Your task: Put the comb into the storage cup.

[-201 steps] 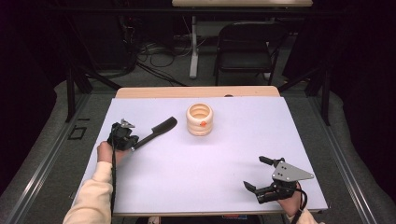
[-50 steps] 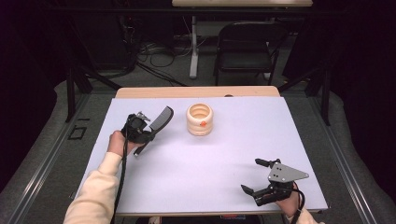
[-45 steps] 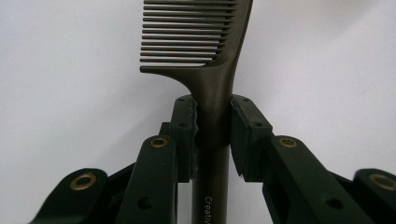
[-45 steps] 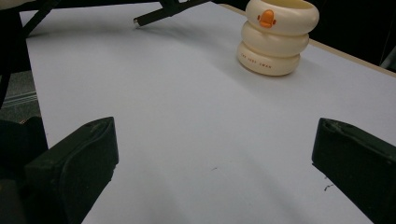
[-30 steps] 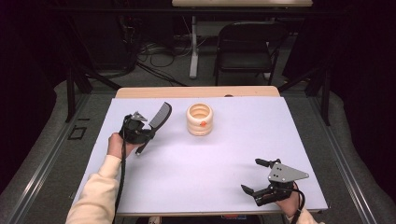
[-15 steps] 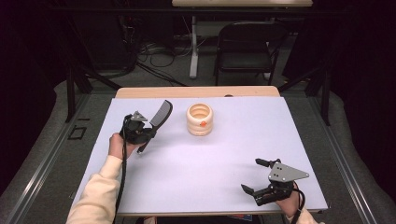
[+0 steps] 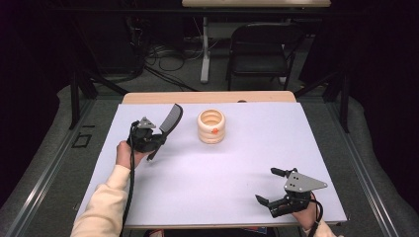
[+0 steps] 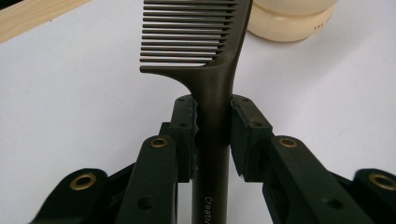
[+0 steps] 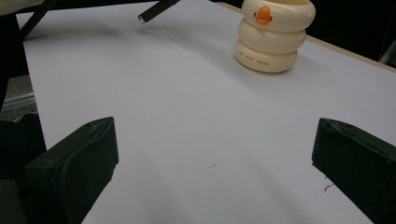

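Note:
A black comb [image 7: 171, 119] is held off the white table, its toothed end pointing up and toward the far side. My left gripper [image 7: 154, 139] is shut on the comb [image 8: 212, 93] at its handle, just below the teeth. A cream ringed cup [image 7: 211, 126] with an orange duck mark stands on the table to the right of the comb; the cup [image 9: 272, 35] rises at the far side of the right gripper view. My right gripper [image 7: 271, 186] rests open near the table's front right corner, nothing between its jaws [image 9: 212, 154].
The white table [image 7: 222, 173] has a wooden strip along its far edge [image 7: 207, 97]. A black chair [image 7: 259, 49] and cables lie on the floor beyond it. Dark frame rails flank the table on both sides.
Over several seconds my left gripper lifted the comb and swung its toothed end up and toward the cup. In the last second nothing visibly moved. The right gripper stayed put.

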`<state>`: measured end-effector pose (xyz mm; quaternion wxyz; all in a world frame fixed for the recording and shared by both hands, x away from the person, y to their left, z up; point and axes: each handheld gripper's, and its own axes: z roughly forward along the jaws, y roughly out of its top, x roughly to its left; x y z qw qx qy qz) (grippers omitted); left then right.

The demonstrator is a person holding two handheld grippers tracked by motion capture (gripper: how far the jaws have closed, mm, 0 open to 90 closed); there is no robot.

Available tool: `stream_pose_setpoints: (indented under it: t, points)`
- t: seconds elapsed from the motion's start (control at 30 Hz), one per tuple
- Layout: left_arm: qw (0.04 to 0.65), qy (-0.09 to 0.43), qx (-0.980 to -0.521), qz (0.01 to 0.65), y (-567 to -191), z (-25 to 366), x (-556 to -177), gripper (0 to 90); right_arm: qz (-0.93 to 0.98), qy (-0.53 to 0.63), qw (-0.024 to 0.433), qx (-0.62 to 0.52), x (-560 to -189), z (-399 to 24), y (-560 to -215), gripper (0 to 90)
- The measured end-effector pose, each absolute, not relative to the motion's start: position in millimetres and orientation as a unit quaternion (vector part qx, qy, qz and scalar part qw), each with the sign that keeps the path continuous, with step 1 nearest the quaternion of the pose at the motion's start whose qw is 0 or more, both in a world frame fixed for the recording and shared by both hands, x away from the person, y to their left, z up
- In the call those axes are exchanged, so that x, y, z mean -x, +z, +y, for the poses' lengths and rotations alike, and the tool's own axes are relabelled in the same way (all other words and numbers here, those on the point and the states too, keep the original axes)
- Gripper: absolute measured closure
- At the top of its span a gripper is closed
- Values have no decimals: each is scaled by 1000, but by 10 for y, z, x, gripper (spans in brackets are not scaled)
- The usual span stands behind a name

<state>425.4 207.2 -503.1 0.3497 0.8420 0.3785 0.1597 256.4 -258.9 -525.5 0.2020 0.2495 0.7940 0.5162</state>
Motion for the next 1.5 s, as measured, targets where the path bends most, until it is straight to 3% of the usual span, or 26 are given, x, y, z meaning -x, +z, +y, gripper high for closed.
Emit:
stream_pose_setpoints:
  t: [1.5]
  points:
    - [412, 210, -805, 371, -4894, 1943, -4169, 724, 793, 517, 197, -255, -2575, -2602, -5267, 0]
